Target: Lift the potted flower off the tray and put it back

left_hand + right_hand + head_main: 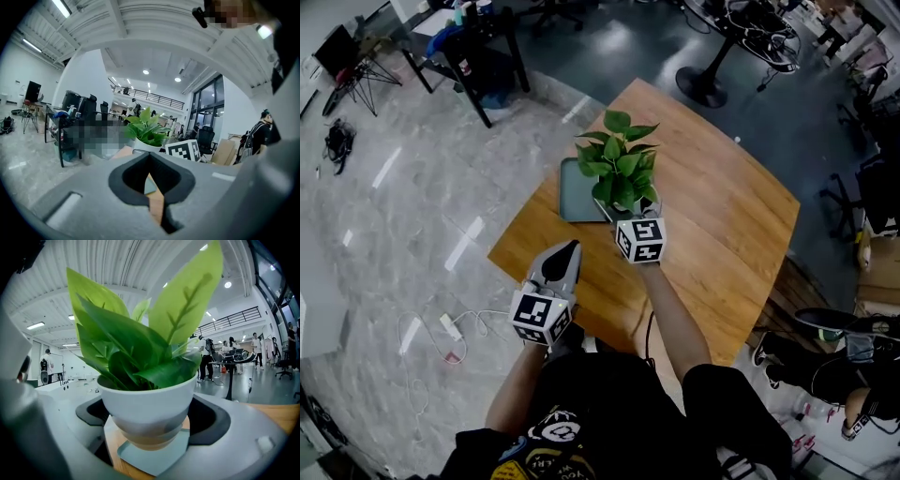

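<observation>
Jaws of the right gripper (630,217) clamp wide around the potted flower (147,404), holding it low over the tray's (574,192) 4 o'clock corner, probably for set-down. Left gripper (567,251) sits at 7 o'clock with its jaws together and empty, keeping clear.

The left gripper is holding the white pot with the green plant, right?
No. The right gripper is holding the white pot with the green plant; the left gripper is shut on nothing. The right gripper view shows it.
</observation>
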The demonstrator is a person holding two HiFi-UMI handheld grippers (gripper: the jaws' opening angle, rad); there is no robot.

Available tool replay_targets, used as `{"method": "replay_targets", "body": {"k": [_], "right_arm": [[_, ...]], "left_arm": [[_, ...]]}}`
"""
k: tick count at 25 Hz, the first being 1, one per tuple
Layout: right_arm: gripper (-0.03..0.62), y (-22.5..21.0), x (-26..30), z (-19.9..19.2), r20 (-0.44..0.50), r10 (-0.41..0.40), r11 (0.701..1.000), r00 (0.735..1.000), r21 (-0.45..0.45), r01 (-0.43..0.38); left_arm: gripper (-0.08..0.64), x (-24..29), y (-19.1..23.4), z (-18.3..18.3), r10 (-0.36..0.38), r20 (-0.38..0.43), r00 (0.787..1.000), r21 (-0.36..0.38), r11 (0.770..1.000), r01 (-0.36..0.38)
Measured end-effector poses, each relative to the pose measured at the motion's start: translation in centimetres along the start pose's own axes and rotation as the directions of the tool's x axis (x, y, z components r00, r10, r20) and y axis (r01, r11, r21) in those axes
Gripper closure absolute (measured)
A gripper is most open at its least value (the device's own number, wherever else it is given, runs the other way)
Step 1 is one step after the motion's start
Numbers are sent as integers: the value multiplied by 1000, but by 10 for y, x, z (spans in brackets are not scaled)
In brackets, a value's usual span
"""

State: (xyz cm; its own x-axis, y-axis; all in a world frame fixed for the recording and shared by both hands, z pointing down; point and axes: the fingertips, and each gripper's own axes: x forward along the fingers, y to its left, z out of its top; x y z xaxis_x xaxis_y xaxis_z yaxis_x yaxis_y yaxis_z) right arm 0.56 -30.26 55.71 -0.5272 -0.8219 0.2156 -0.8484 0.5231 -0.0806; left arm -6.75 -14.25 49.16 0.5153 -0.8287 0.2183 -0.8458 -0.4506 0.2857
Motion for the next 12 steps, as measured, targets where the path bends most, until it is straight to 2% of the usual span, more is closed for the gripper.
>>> {"method": "replay_targets", "body": {"k": [7,12], "right_arm": [[84,-5,68,-91,-37,5,1000,999,23,-4],[84,-25,115,-158,-96,-1,1000,995,-11,0]], "left_arm": [[562,-9,49,-40,61,-53,997,-17,998,-62],[561,-15,73,-62,105,-90,990,-24,994,-107]]}}
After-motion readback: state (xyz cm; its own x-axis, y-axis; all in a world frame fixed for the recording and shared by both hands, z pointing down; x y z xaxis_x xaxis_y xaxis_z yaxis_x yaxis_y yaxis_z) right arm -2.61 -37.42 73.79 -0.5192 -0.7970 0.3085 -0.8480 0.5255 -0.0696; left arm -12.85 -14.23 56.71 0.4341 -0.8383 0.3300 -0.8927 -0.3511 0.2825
